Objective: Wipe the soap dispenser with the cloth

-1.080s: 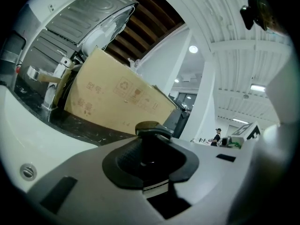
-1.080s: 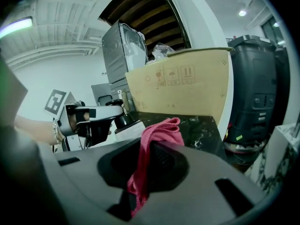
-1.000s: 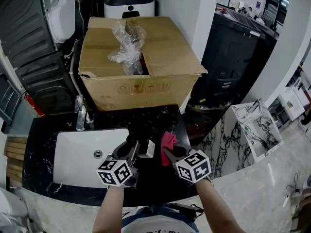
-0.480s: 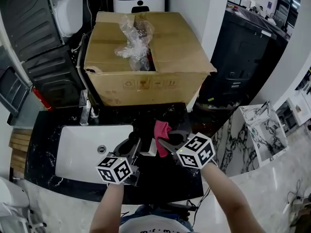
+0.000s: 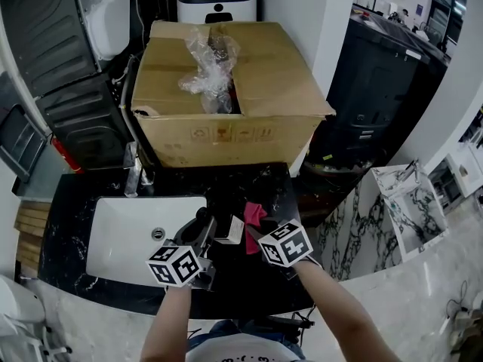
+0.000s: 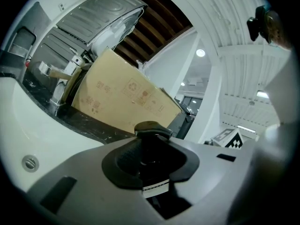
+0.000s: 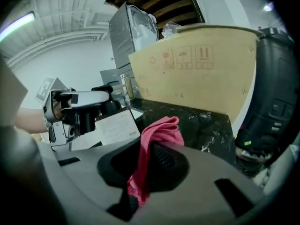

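- Left gripper (image 5: 202,231): the jaws are clamped on the soap dispenser (image 5: 229,231). The left gripper view shows the dark pump section seated between the pads, with the pump head (image 6: 152,129) projecting just past them.
- Soap dispenser: it is held above the black counter (image 5: 256,183), at the right edge of the sink (image 5: 128,236) and towards the counter's front edge. Its white labelled body (image 7: 113,128) faces the right gripper.
- Right gripper (image 5: 261,231): the jaws are closed on the pink cloth (image 5: 253,216). In the right gripper view a fold of the cloth (image 7: 157,135) runs down between the pads and bunches up beyond the tips.
- Cloth: it sits just beside the dispenser's right side. No view confirms whether the two are touching.
- Counter, back edge: a cardboard box (image 5: 226,119) stands here, open at the top, with crumpled plastic wrap (image 5: 207,70) in the opening.
- Sink: white and set into the counter's left half. The faucet (image 5: 134,178) stands at its rear left corner.
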Available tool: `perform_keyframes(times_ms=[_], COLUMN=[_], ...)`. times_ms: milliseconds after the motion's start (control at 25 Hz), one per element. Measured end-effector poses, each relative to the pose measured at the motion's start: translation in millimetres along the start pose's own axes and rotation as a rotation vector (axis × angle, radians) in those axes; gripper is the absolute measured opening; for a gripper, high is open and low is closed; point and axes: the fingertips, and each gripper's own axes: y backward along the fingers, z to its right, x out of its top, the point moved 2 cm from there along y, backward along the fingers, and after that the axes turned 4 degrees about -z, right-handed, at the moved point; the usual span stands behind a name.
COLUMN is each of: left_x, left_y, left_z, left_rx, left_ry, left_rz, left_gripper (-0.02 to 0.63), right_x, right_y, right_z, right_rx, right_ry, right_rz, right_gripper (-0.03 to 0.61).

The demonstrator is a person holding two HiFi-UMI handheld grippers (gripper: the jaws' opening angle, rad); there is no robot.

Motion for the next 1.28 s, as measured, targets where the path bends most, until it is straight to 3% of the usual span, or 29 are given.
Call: perform_keyframes(times_ms=[120, 240, 400, 560, 640, 760, 880, 1080, 1280], left_x=[-0.7, -1.9, -2.8, -5.8, -5.0, -4.7, -15.8, -21.2, -15.1], left_y=[-3.4, -11.8, -23.1, -25.1, -24.3, -22.8, -21.2, -13.9, -16.4], left_z=[4.5, 17.0, 30.5, 38.0, 37.9, 32.0, 34.0, 48.4, 59.8], left_rx=[-0.054, -0.149, -0.333, -0.541, -0.580, -0.512, -0.382, -0.135, 0.086], left_ry=[-0.018, -0.125, -0.287, -0.341, -0.363, -0.398, -0.440, -0.504, -0.508], left_rz=[-0.018, -0.075, -0.164, -0.226, -0.248, -0.262, -0.244, -0.113, -0.068], left_gripper=[0.095, 0.092, 0.092, 0.103, 0.102, 0.115, 0.245, 0.244, 0.220], right_x=[-7.9, -6.2, -2.1, -6.3, -9.0, -11.5, -9.5, 2.2, 5.4], right_y=[8.3, 29.5, 62.4, 86.6, 94.0, 101.2, 106.6, 107.7, 105.0], right_z=[-3.6, -2.6, 9.6, 19.4, 21.0, 19.6, 20.0, 19.3, 14.8], right_rx=[0.016, 0.011, -0.028, -0.065, -0.072, -0.079, -0.092, -0.102, -0.099], right_ry=[-0.005, -0.020, -0.078, -0.121, -0.138, -0.150, -0.169, -0.194, -0.197], right_rz=[-0.009, 0.038, 0.116, 0.157, 0.167, 0.178, 0.204, 0.247, 0.253], right_gripper=[0.052, 0.052, 0.052, 0.052, 0.052, 0.052, 0.052, 0.052, 0.052])
